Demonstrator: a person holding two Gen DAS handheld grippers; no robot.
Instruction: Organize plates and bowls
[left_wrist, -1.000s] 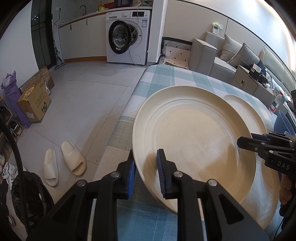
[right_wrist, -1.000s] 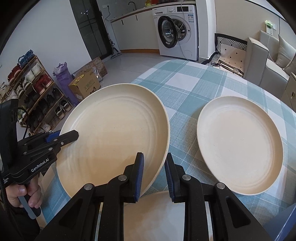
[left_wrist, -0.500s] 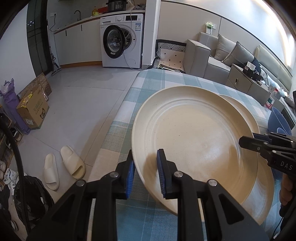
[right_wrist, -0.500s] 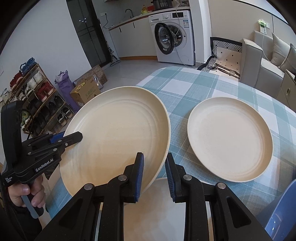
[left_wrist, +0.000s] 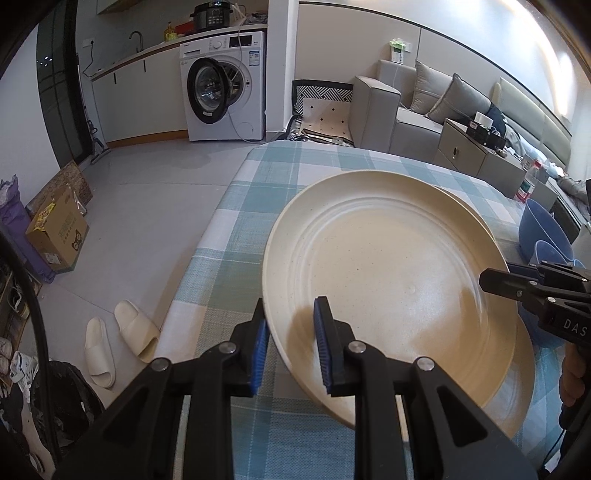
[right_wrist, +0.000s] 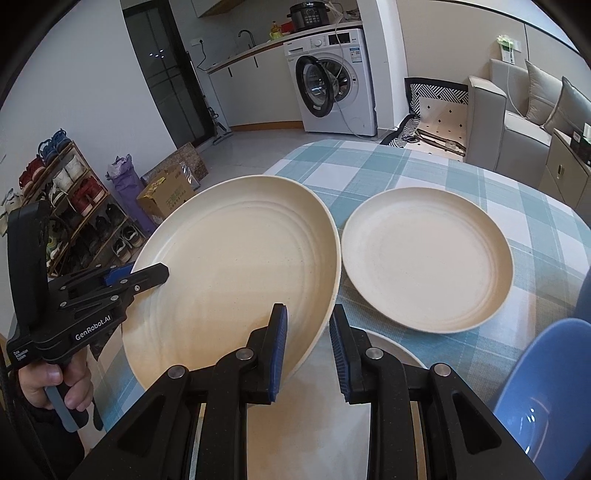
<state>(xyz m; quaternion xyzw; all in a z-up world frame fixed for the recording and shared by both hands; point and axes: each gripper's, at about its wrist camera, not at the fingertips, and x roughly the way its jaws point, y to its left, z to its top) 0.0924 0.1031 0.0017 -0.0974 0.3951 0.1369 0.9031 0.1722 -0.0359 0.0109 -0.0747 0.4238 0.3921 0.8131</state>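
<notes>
A large cream plate hangs tilted above the checked table. My left gripper is shut on its near-left rim. My right gripper is shut on the opposite rim. A second cream plate lies flat on the cloth just right of the held one. In the left wrist view the held plate covers most of a cream plate beneath it. Another cream plate lies under my right gripper, mostly hidden. Blue bowls stand at the table's right side.
The checked tablecloth ends at an edge on the left, with slippers on the floor below. A shoe rack, a cardboard box, a washing machine and a sofa surround the table.
Both grippers have carried the held plate a little up and to the right, toward the plate lying on the cloth. It now covers more of the plate beneath. Both grips are unchanged.
</notes>
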